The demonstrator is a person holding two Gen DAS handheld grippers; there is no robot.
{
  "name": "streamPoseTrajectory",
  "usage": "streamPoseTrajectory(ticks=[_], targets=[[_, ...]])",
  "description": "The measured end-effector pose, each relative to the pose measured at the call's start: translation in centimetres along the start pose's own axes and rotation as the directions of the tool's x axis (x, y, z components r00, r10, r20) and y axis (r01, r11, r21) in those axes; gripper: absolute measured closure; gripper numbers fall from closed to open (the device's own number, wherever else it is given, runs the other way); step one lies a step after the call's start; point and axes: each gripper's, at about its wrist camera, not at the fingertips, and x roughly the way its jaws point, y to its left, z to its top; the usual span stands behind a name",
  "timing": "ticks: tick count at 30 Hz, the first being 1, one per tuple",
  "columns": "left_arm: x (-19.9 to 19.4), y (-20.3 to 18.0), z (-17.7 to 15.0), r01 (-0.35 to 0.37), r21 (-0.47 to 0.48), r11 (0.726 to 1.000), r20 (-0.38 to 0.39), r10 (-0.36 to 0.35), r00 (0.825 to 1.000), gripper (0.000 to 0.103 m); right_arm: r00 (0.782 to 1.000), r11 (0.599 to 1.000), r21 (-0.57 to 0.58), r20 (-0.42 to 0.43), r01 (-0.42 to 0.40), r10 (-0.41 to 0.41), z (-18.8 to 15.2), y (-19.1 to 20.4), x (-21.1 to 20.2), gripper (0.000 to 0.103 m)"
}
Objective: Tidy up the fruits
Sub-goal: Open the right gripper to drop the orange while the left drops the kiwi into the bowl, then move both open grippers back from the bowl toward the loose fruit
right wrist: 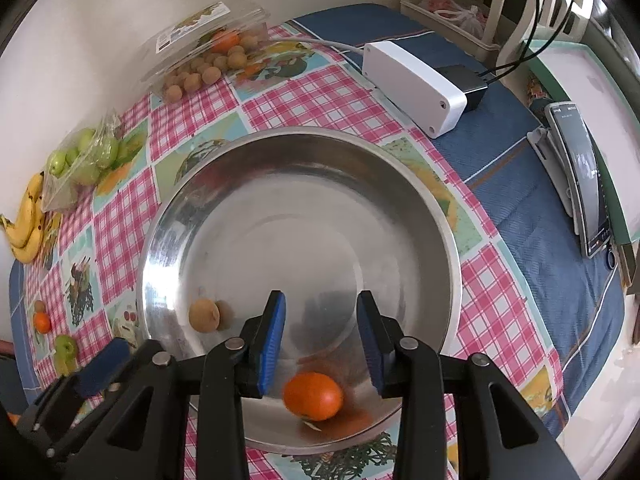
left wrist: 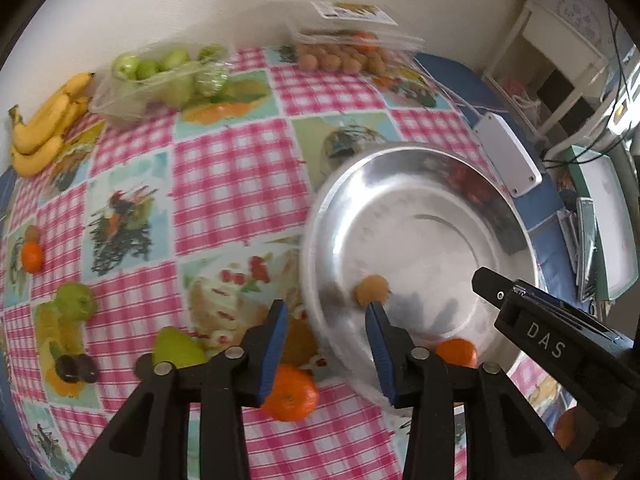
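Inside steel bowl, tangerine, longan, both fingers released, empty.

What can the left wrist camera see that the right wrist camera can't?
Only the left wrist view shows the orange on the cloth beside the bowl, and a pear. Only the right wrist view shows the phone and black plug. Both show the metal bowl, the orange and small brown fruit inside it, and the bananas.

Pink-checked tablecloth, silver bowl, orange mandarin, yellow bananas, blue-padded claw.
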Motion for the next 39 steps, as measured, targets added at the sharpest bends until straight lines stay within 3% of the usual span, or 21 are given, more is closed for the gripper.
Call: streamPoseTrajectory(ticks=[2, 6, 10, 14, 20, 27, 39], targets=[[-0.5, 1.0, -0.2, -0.018, -0.01, 1.0, 0.008, 0.018, 1.0, 0.056, 1.0, 1.0, -0.012, 0.002, 0.013, -0.013, -0.1, 0.4, -0.1, 0.048], [-1.1, 3.4, -0.9, -0.078, -0.047, 0.996, 0.018, 0.079, 0.997, 0.043, 0.999, 0.999, -0.038, -0.009, 0.037, -0.037, -0.3, 1.1, 0.1, 0.044], [-1.3, 6.2, -1.8, -0.126, -0.103, 0.987, -0.001, 0.126, 0.992, 0.036, 0.999, 0.997, -0.062, -0.017, 0.034, -0.035, -0.7, 2.0, 0.2, 0.035], [-1.2, 8.2, -2.7, -0.166, -0.146, 0.975, -0.013, 0.165, 0.986, 0.021, 0.999, 0.995, -0.089, -0.008, 0.039, -0.04, -1.3, 2.8, 0.1, 0.024], [-1.4, 10.3, -3.9, -0.213, -0.183, 0.96, -0.014, 0.214, 0.977, 0.001, 0.999, 0.993, -0.111, -0.021, 0.03, -0.032, -1.9, 3.6, 0.5, 0.021], [-2.6, 12.8, -5.4, -0.222, -0.238, 0.946, 0.005, 0.23, 0.973, 0.0, 0.999, 0.989, -0.142, -0.02, 0.038, -0.041, -2.6, 4.5, 0.6, 0.011], [-4.7, 16.1, -6.6, -0.185, -0.32, 0.929, 0.028, 0.205, 0.978, 0.0, 1.0, 0.98, -0.198, 0.025, 0.008, -0.004, -3.7, 7.0, -0.4, 0.011]])
